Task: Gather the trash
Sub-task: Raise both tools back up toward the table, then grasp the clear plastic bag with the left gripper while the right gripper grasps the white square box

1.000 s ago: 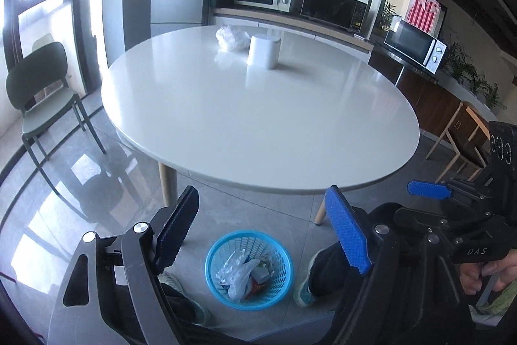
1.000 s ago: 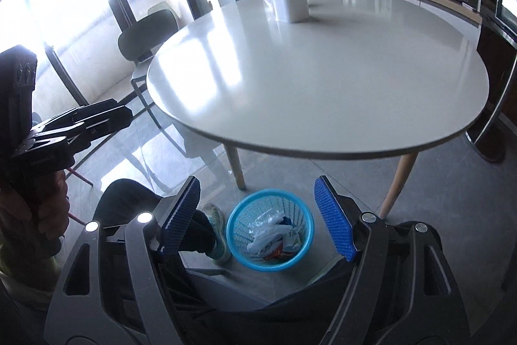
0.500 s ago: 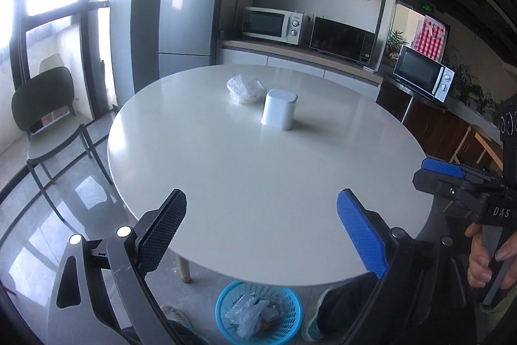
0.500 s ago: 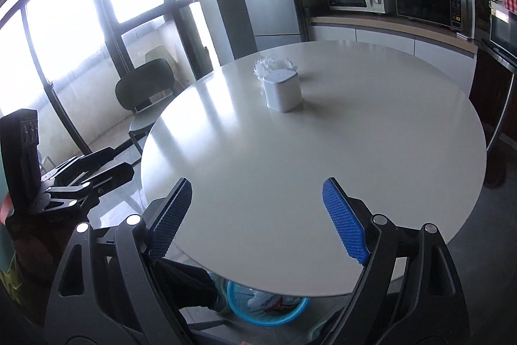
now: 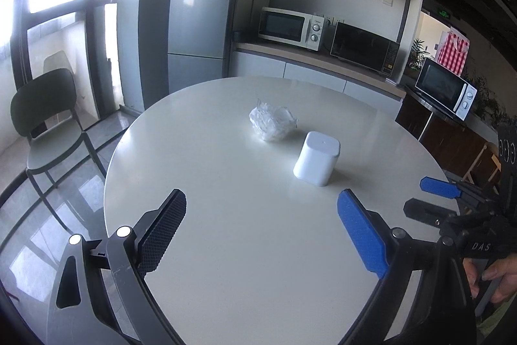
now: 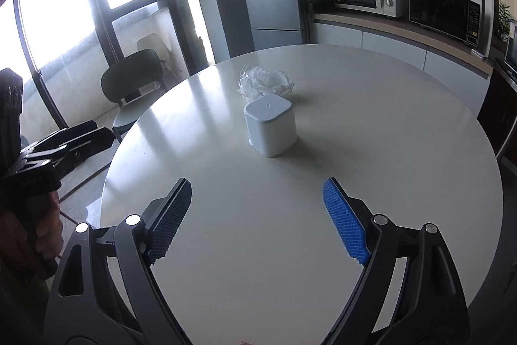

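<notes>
A crumpled clear plastic wrapper (image 5: 273,122) lies on the round white table (image 5: 242,248), just beyond a white rounded box (image 5: 317,163). Both also show in the right wrist view: the wrapper (image 6: 265,82) sits behind the box (image 6: 270,130). My left gripper (image 5: 261,215) is open and empty above the table's near part. My right gripper (image 6: 257,204) is open and empty, facing the box from the near side. The right gripper also shows at the right edge of the left wrist view (image 5: 452,199). The left gripper shows at the left edge of the right wrist view (image 6: 64,144).
A dark green chair (image 5: 45,125) stands left of the table by the window. A fridge (image 5: 202,21) and a counter with microwaves (image 5: 290,28) stand behind the table. The trash basket is hidden.
Both grippers rose from below the table edge to above the tabletop. The blue trash basket on the floor dropped out of view. The wrapper and box look closer.
</notes>
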Available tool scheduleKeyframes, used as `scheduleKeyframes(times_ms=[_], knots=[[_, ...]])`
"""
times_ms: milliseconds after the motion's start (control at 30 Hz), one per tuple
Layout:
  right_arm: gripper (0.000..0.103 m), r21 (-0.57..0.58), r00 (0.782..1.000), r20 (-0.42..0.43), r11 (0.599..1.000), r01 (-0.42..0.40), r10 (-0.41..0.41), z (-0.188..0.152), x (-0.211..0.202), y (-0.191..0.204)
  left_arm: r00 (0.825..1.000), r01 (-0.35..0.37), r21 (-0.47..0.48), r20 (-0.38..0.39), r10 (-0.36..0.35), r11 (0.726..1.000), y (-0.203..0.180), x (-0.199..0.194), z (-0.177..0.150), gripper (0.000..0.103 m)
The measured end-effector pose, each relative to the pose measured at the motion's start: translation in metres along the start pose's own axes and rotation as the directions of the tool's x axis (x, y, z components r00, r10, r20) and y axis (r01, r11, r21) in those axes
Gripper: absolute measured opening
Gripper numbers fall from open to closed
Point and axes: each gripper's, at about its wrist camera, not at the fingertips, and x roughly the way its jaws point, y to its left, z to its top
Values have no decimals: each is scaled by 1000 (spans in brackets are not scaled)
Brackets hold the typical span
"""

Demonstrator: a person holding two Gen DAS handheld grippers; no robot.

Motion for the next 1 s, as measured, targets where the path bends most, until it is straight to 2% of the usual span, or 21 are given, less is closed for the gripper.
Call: scheduleKeyframes(times_ms=[200, 500, 667, 833, 933, 1000], knots=[[79, -85, 999, -44, 996, -12, 9, 28, 39, -4, 1000, -13, -13, -28, 12, 1000, 10, 37, 39, 93], [80, -161, 993, -101, 984, -73, 57, 56, 96, -13, 990, -26, -38, -136, 21, 999, 13, 124, 86, 93], [80, -168, 988, -136, 981, -99, 77, 66, 123, -15, 977, -20, -28, -214, 13, 999, 7, 176, 99, 93], [78, -189, 979, -176, 972, -139, 106, 69, 138, -14, 948, 15, -27, -319, -22, 1000, 6, 221, 106, 88], [73, -199, 975, -194, 969, -146, 107, 65, 143, -12, 939, 52, -24, -340, -57, 998, 0, 232, 103, 86], [66, -198, 975, -195, 970, -143, 104, 64, 145, -13, 934, 74, -14, -350, -74, 997, -4, 240, 102, 83]])
